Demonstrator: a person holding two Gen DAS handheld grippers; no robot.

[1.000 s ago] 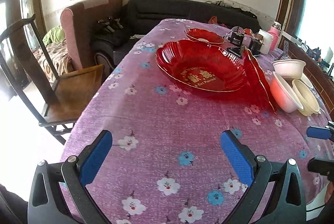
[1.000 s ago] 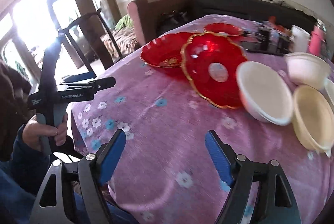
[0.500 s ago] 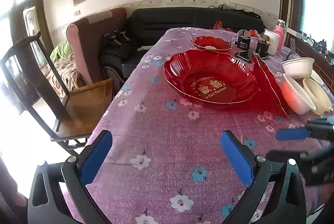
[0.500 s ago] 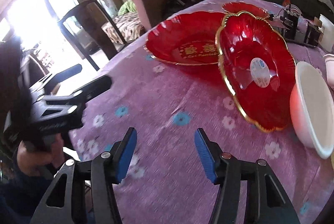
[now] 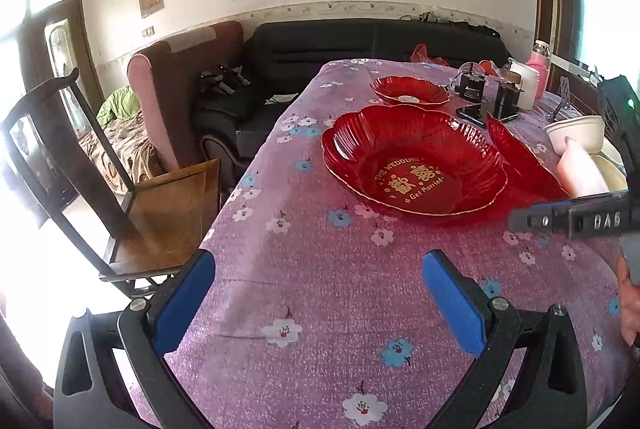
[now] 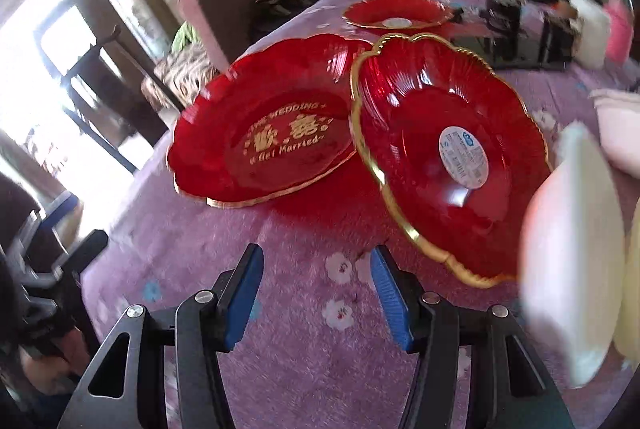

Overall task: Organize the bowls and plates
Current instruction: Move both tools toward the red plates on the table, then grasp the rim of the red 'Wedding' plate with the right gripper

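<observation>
Right gripper point(image 6: 316, 293): jaws narrower than a second ago, holding at about half spread over the last half second, nothing between them, only purple cloth point(image 6: 304, 229) below. It has closed in on the plates; the tilted red plate point(image 6: 448, 157) now fills the right half of its view, gold rim just ahead of the right pad. Judged: an approach to that rim, grasp not yet made.

Left gripper point(image 5: 316, 305): jaws wide apart, empty, hanging above the near end of the table, place little changed.

Beyond: the wedding plate point(image 6: 264, 141) lies flat; the tilted plate leans between it and a white bowl point(image 6: 572, 261) tipped on its side. A third red plate point(image 6: 396, 13) sits well apart at the far end.

Nothing stacked yet.
</observation>
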